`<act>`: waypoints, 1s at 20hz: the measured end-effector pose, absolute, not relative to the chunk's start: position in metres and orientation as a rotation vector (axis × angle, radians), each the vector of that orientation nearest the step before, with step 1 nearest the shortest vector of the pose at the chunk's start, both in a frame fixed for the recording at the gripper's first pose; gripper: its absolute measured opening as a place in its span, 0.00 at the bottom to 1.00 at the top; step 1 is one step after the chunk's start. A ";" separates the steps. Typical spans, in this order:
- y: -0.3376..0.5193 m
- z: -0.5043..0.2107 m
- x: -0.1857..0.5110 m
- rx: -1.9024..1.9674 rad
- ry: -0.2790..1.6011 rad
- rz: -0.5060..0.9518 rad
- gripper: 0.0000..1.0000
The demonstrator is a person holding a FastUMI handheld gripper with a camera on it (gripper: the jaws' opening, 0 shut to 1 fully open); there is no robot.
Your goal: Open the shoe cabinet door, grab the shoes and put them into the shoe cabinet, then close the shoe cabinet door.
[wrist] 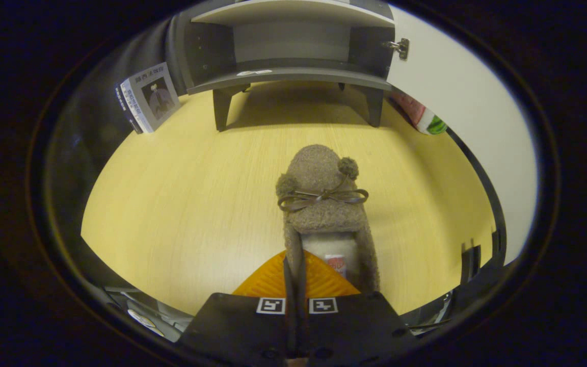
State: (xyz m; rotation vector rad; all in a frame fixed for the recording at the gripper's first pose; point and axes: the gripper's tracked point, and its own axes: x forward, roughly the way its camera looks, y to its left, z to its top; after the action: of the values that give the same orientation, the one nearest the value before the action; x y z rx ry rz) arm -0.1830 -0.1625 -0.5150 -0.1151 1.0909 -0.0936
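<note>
A fuzzy grey-brown slipper (321,199) with a ribbon bow and two pompoms hangs just ahead of my fingers, toe pointing away, above the pale wooden floor (181,193). My gripper (296,272) is shut on the slipper's left side wall near the heel, both fingers pressed together on it. The slipper's white lining and a small label show beside the fingers. Beyond the slipper stands the dark grey shoe cabinet (293,76) on short legs, its inside and shelf showing. Its white door (456,92) is swung open to the right, a metal hinge (399,47) at its top.
A printed box (148,97) leans against the wall to the left of the cabinet. A red and green object (423,117) lies behind the open door, right of the cabinet's leg. Bare floor stretches between the slipper and the cabinet.
</note>
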 end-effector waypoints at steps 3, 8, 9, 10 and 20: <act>-0.159 -0.505 -0.176 -0.120 1.091 -0.109 0.03; -0.156 -0.468 -0.154 -0.096 1.051 -0.139 0.03; -0.155 -0.460 -0.149 -0.086 1.037 -0.146 0.03; -0.155 -0.449 -0.144 -0.078 1.021 -0.154 0.03; -0.143 -0.323 -0.074 -0.095 0.801 -0.210 0.03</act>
State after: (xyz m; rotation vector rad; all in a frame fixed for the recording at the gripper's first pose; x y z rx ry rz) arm -0.0738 -0.1431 -0.3225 -0.0948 0.8005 -0.2097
